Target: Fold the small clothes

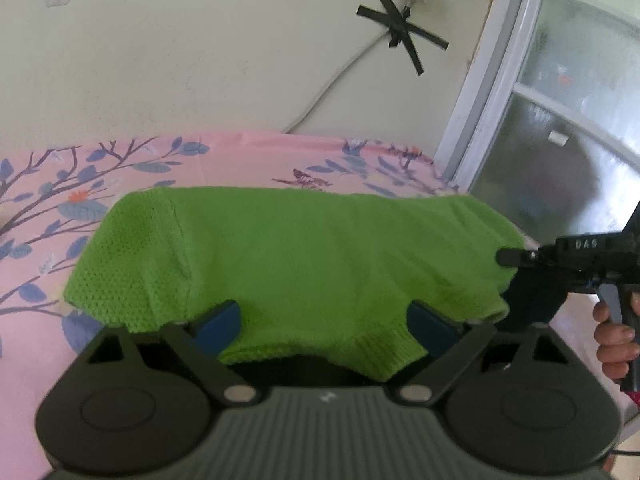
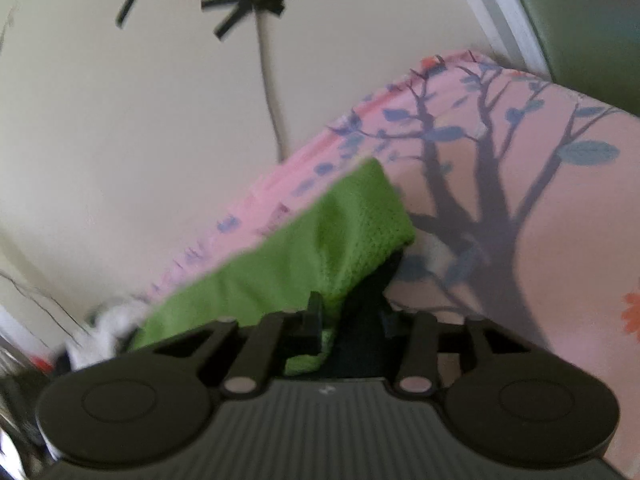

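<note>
Left tool (image 1: 324, 320) gaping round sweater (image 1: 288, 248) hem at 6 o'clock; right tool (image 2: 348, 320) clamped on sleeve. Risk: hem slipping, fold skewing.

Two close wrist views, downward-tilted, sharing green knit (image 1: 296, 252) on bedsheet (image 2: 560, 240)

The sweater (image 1: 288, 256) hides the left gripper's (image 1: 324, 320) fingertips. In the right wrist view, the white heap (image 2: 108, 328) at the left is too blurred to identify.

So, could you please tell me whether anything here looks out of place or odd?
Nothing on the bedsheet looks spilled or damaged. The one oddity: a cable fixed to the wall with crossed black tape.
</note>
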The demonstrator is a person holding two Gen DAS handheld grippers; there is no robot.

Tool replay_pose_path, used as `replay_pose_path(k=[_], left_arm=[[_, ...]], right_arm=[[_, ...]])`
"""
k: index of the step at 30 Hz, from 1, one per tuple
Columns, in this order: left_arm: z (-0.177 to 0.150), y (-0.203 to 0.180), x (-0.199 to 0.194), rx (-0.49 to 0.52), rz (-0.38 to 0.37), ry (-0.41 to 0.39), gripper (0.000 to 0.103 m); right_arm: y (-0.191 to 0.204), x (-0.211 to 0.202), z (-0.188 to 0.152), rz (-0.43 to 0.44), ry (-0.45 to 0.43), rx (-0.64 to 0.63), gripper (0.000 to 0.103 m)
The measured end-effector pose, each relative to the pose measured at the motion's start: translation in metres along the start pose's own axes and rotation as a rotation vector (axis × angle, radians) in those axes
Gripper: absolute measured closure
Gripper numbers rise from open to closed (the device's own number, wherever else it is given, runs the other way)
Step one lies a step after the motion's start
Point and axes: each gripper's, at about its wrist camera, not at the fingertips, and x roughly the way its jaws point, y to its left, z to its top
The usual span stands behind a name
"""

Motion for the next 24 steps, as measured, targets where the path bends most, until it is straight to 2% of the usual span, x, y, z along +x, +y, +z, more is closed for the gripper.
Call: replay_pose_path(k=[3,7,10,12,14,16,19,20,21,22,23,24], left_arm=[[0.005,0.013,-0.015,-0.063,-0.06,-0.039,0.017],[0.017,0.047,-0.071,-0.198,-0.124,-0.251,0.012],[0.017,0.083,-0.112,-0.308,-0.102,-0.384,0.008],[0.012,0.102,-0.124,-0.348,-0.055,-0.419,0.008],[0.008,0.118,-0.129,-0.397,-0.019,-0.425,0.008],[0.007,0.13,-0.129,-0.448,-0.032,-0.43,0.008],[0.008,0.137,-0.123,-0.47,-0.032,-0.418,0.007],[0.008,0.137,-0.12,-0.475,-0.02,-0.407,0.007],[0.009,0.137,-0.116,-0.48,-0.015,-0.389,0.007],[0.009,0.137,-0.112,-0.487,-0.015,-0.368,0.007],[0.009,0.142,-0.107,-0.494,-0.019,-0.352,0.007],[0.009,0.142,-0.104,-0.497,-0.027,-0.336,0.007]], right_arm=[[0.04,-0.017,0.013,0.085,-0.045,-0.062,0.069],[0.117,-0.019,0.018,0.177,-0.035,-0.247,0.069],[0.172,0.002,0.008,0.223,0.024,-0.372,0.069],[0.206,0.026,-0.007,0.233,0.07,-0.467,0.069],[0.235,0.058,-0.027,0.242,0.138,-0.53,0.069],[0.258,0.091,-0.055,0.243,0.223,-0.597,0.072],[0.27,0.149,-0.101,0.172,0.363,-0.695,0.072],[0.267,0.157,-0.11,0.193,0.356,-0.698,0.072],[0.268,0.155,-0.113,0.212,0.323,-0.724,0.059],[0.269,0.152,-0.112,0.237,0.337,-0.726,0.04],[0.268,0.144,-0.108,0.285,0.351,-0.7,0.038],[0.264,0.135,-0.104,0.327,0.356,-0.676,0.041]])
